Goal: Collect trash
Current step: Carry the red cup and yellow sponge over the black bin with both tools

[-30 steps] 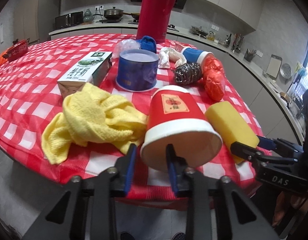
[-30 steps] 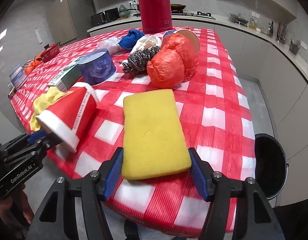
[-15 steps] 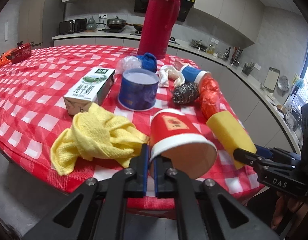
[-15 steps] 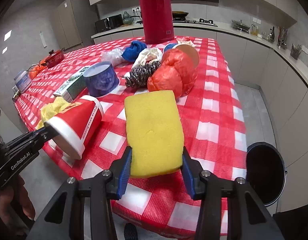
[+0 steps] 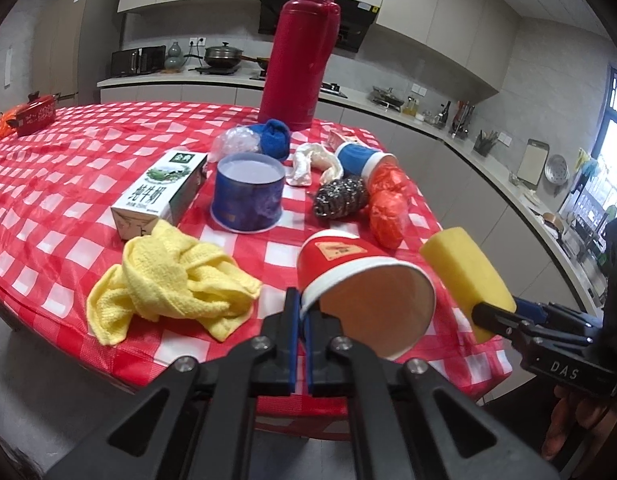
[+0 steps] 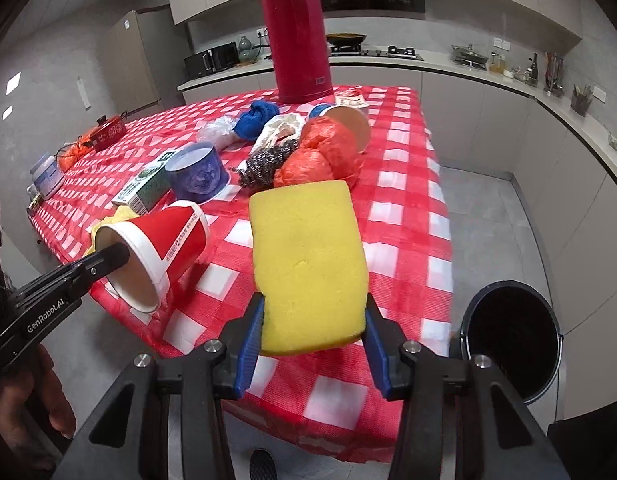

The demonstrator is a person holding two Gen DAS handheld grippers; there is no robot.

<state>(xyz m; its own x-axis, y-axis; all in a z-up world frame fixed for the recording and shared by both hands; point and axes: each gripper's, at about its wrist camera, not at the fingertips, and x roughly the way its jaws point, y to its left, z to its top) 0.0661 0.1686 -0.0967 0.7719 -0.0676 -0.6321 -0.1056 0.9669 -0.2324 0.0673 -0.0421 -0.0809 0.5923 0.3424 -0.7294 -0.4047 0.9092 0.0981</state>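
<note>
My left gripper point(image 5: 303, 312) is shut on the rim of a red paper cup point(image 5: 364, 280), held on its side above the table's near edge; the cup also shows in the right wrist view point(image 6: 156, 252). My right gripper point(image 6: 314, 320) is shut on a yellow sponge point(image 6: 308, 260), lifted off the table; the sponge also shows in the left wrist view point(image 5: 464, 276). A black trash bin point(image 6: 512, 324) stands on the floor to the right of the table. More trash lies on the table: an orange plastic bag point(image 5: 388, 208), a milk carton point(image 5: 160, 192), a blue paper cup point(image 5: 360, 160).
A red-checked table point(image 5: 68, 168) carries a yellow cloth point(image 5: 168, 284), a blue tub point(image 5: 248, 196), a steel scourer point(image 5: 340, 200), a blue cloth point(image 5: 276, 140), crumpled white wrapping point(image 5: 312, 164) and a tall red thermos point(image 5: 304, 56). Kitchen counters run behind and to the right.
Both grippers have closed and lifted back from the table: the left one shut on the red cup's rim, the right one squeezed the sponge and raised it. The bin came into view.
</note>
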